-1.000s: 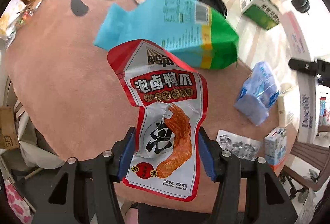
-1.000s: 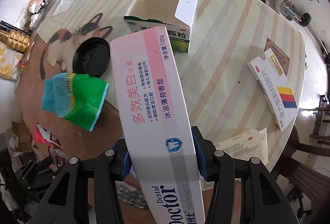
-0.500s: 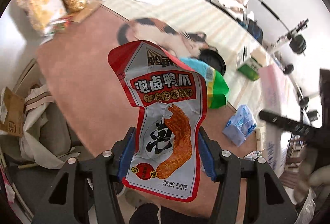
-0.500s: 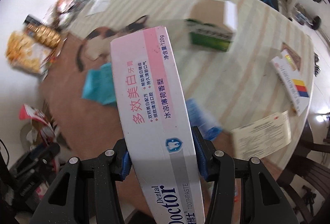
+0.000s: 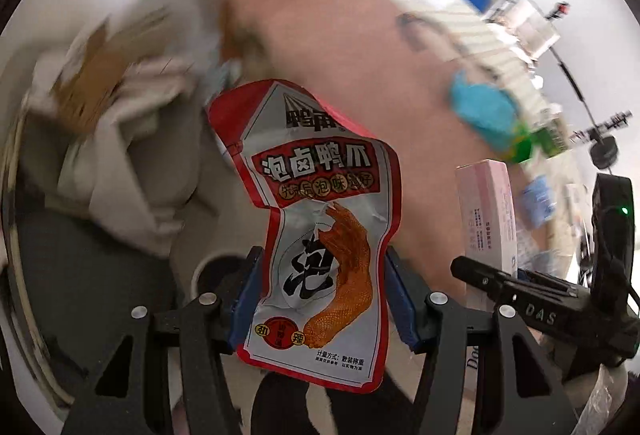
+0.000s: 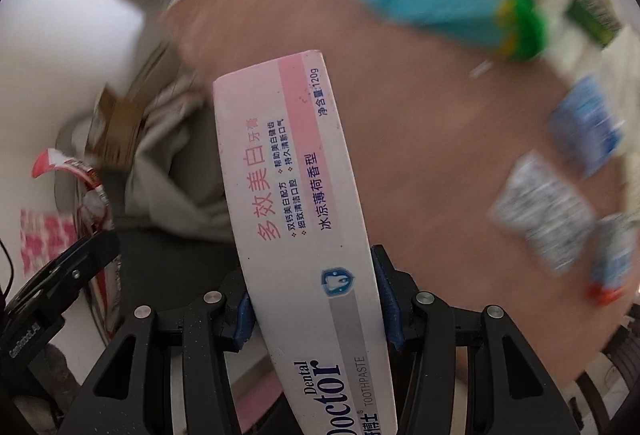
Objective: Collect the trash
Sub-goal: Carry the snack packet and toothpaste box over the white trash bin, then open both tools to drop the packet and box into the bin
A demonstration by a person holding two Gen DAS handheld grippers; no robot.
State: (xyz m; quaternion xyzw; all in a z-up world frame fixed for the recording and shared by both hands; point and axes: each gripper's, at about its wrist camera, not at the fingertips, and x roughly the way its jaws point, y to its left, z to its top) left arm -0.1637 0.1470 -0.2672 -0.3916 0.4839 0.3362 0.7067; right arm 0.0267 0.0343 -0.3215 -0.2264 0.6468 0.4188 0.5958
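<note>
Left gripper (image 5: 322,299) clamps snack pouch (image 5: 320,219); right gripper (image 6: 316,303) clamps toothpaste box (image 6: 296,203).

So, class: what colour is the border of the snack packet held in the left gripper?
Red, around a white middle, on the snack packet; clearest in the left wrist view.

The middle of the pinkish-brown mat (image 6: 400,139) on the surface lies bare, leaving open room there. Along its far and right edges stand obstacles: a blue-and-green pouch (image 6: 452,7), a blue tissue pack (image 6: 584,123), a silver blister sheet (image 6: 540,211) and a small carton (image 6: 612,259). Off the surface's left edge, crumpled grey cloth (image 6: 172,155) and brown cardboard (image 5: 92,83) crowd the space. The right gripper's toothpaste box (image 5: 486,219) stands just beside the left gripper's snack packet (image 5: 320,219), narrowing the gap between them.
</note>
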